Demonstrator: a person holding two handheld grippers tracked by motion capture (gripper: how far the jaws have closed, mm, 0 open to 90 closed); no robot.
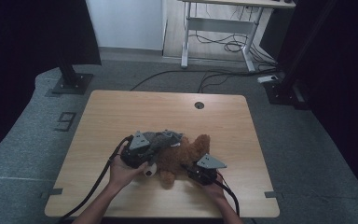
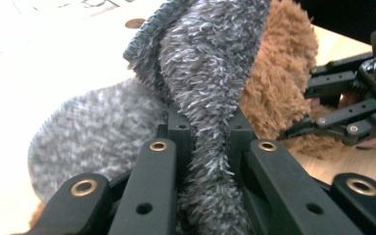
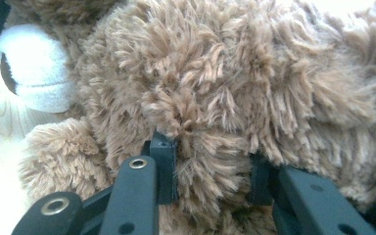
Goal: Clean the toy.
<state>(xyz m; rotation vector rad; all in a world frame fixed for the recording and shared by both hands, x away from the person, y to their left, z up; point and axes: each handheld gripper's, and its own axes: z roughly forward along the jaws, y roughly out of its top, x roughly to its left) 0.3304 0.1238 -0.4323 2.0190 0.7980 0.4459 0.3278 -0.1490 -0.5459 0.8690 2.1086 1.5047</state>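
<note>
Looking down from the high view, a brown teddy bear point(image 1: 186, 156) lies on the wooden table point(image 1: 121, 116), near the front edge, with a grey fuzzy garment point(image 1: 164, 138) draped over its far side. The left gripper point(image 1: 145, 150) sits at the garment, the right gripper point(image 1: 193, 171) at the bear's near side. Over to the left gripper view: the jaws are pinched tight on a fold of the grey fuzzy garment point(image 2: 210, 98), brown teddy bear point(image 2: 279, 83) just behind it. Now the right gripper view: its jaws are clamped on a tuft of the brown teddy bear point(image 3: 235, 98), its white muzzle point(image 3: 36, 68) at upper left.
</note>
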